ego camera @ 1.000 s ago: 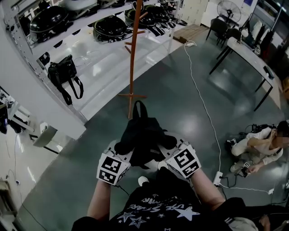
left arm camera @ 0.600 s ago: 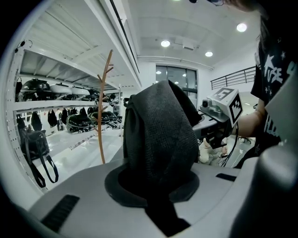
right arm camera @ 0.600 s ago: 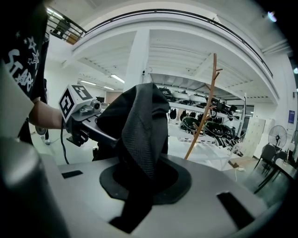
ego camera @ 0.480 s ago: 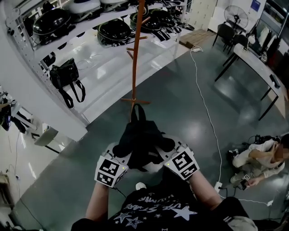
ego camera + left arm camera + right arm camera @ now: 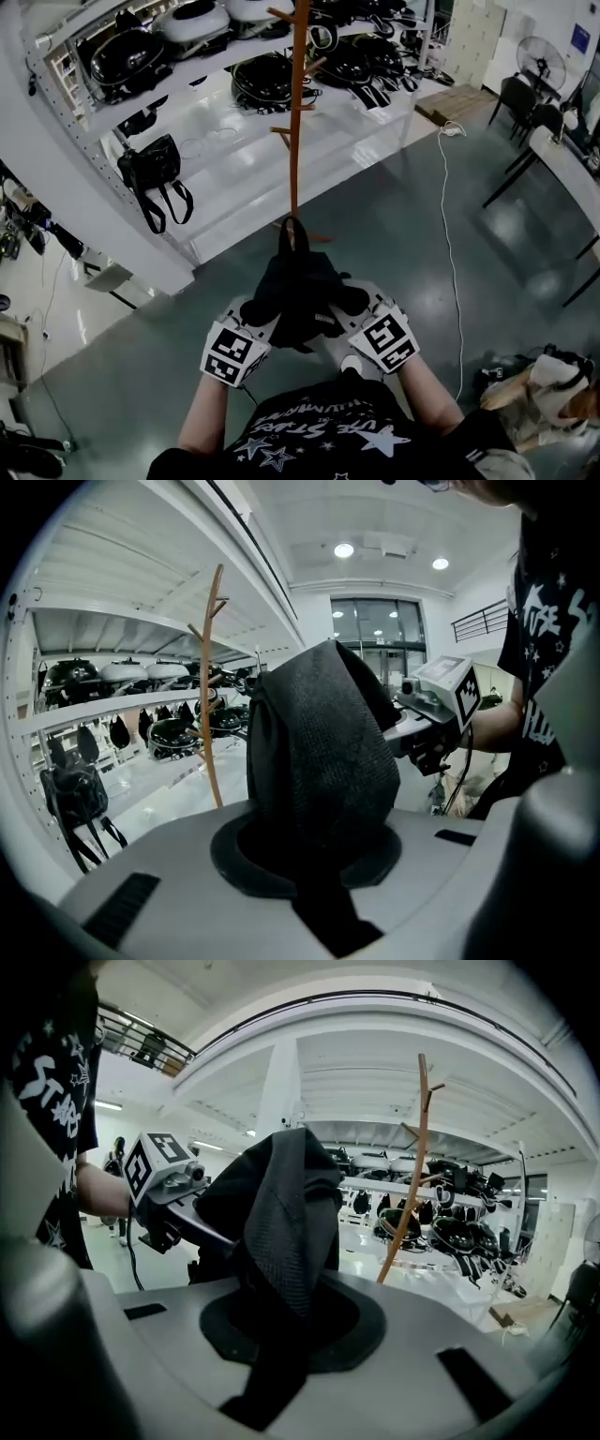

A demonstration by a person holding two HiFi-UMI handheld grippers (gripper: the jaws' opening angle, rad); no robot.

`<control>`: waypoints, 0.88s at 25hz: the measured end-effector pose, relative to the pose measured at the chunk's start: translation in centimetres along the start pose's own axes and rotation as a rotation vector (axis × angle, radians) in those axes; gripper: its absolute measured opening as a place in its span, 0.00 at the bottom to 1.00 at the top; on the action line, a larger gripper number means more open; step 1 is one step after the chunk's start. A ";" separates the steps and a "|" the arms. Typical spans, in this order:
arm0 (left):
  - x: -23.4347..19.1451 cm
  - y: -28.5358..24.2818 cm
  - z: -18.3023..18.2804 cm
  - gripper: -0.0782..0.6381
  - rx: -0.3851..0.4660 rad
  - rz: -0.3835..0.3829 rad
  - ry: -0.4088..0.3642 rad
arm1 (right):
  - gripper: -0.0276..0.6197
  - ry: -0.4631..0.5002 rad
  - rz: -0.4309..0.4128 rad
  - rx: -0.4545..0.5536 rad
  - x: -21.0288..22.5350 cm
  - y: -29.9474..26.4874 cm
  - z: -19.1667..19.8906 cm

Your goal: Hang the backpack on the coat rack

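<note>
A black backpack (image 5: 298,291) hangs between my two grippers in front of my body. My left gripper (image 5: 258,309) is shut on the backpack's left shoulder strap (image 5: 319,761). My right gripper (image 5: 349,302) is shut on the right shoulder strap (image 5: 281,1232). The backpack's top loop (image 5: 294,234) points toward the wooden coat rack (image 5: 297,103), whose thin orange-brown pole with short pegs stands just ahead on the grey floor. The coat rack (image 5: 210,677) shows left of the strap in the left gripper view, and the coat rack (image 5: 412,1166) shows at right in the right gripper view.
White shelving (image 5: 234,131) behind the rack holds several black bags; another black bag (image 5: 155,169) hangs at its end. A white cable (image 5: 450,216) runs across the floor. Dark tables and chairs (image 5: 553,141) stand at right, and a person (image 5: 553,384) crouches at lower right.
Both grippers have carried the backpack forward toward the coat rack; the rack's base now lies just beyond the backpack's top loop. The grip on both straps is unchanged.
</note>
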State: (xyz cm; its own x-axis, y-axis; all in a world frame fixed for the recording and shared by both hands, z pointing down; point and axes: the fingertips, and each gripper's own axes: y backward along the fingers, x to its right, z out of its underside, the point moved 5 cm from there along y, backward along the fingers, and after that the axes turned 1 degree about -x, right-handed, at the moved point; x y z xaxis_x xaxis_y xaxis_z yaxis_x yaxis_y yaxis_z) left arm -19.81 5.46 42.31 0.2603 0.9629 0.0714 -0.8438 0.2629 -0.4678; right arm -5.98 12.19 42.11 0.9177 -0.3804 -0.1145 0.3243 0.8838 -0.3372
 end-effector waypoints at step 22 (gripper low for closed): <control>-3.7 -15.9 -8.6 0.22 -0.032 -0.055 -0.006 | 0.14 0.025 -0.063 0.009 18.8 -2.3 1.4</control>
State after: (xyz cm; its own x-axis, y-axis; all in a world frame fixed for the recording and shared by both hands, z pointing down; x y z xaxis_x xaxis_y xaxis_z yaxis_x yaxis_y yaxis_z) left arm -3.36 -2.80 41.92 0.3030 0.9474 0.1033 -0.8128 0.3135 -0.4911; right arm 10.87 3.34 42.05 0.8894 -0.4419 -0.1171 0.3831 0.8603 -0.3363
